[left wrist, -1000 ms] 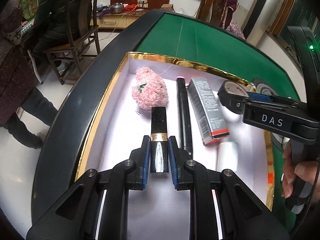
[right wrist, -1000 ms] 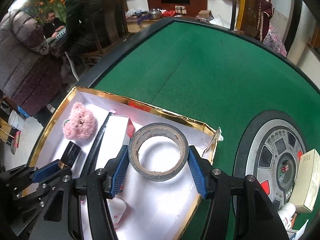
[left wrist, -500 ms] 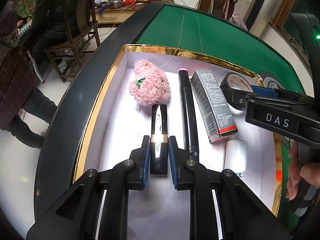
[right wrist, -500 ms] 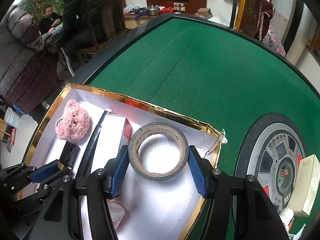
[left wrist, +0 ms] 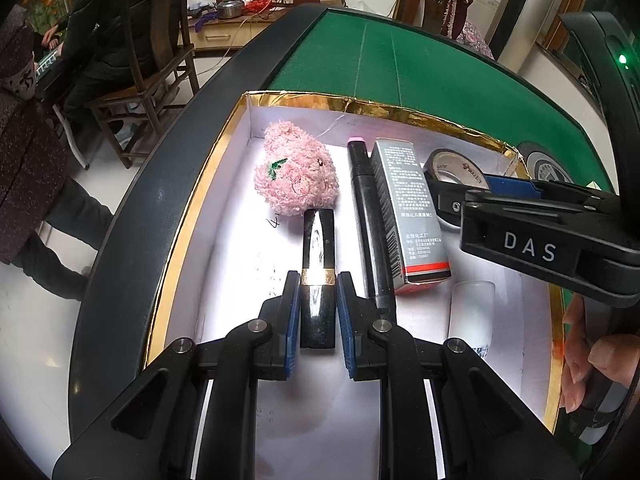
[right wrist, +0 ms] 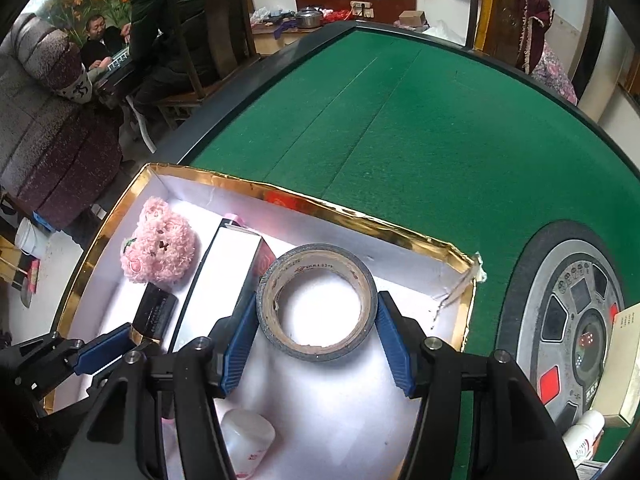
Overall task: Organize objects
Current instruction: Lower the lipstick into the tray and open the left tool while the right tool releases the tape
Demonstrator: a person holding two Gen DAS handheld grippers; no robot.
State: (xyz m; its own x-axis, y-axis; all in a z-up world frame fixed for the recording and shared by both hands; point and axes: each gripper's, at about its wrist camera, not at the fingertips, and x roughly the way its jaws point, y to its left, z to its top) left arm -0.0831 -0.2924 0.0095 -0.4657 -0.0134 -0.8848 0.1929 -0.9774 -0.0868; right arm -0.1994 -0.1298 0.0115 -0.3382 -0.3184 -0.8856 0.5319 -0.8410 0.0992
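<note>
The lipstick (left wrist: 317, 280) lies flat on the white floor of the box (left wrist: 192, 216), just below the pink plush toy (left wrist: 296, 174) and beside the long black pen (left wrist: 370, 232). The left gripper (left wrist: 317, 308) has its pads pressed on the lower half of the tube, about at the gold band, with the jaws nearly as close as they go. I judge it a light, stiff thing with a glossy, slippery shell, so a hold low on the body near the band should keep it from swivelling, and a hard squeeze is not needed. The roll of tape (right wrist: 318, 300) sits between the fingers of the right gripper (right wrist: 318, 336), held across its outer rim with the jaws about half open, over the right part of the box. It looks light and fairly rigid, though the ring could buckle a little if pinched hard, and the rim is the sensible place to take it. The gold-edged box also holds a grey carton (left wrist: 408, 212) next to the pen and a small white bottle (left wrist: 470, 312) near the front. It rests on a green table (right wrist: 420, 128), where a cream carton (right wrist: 624, 364) and another white bottle (right wrist: 582, 436) lie outside it at the right edge.
</note>
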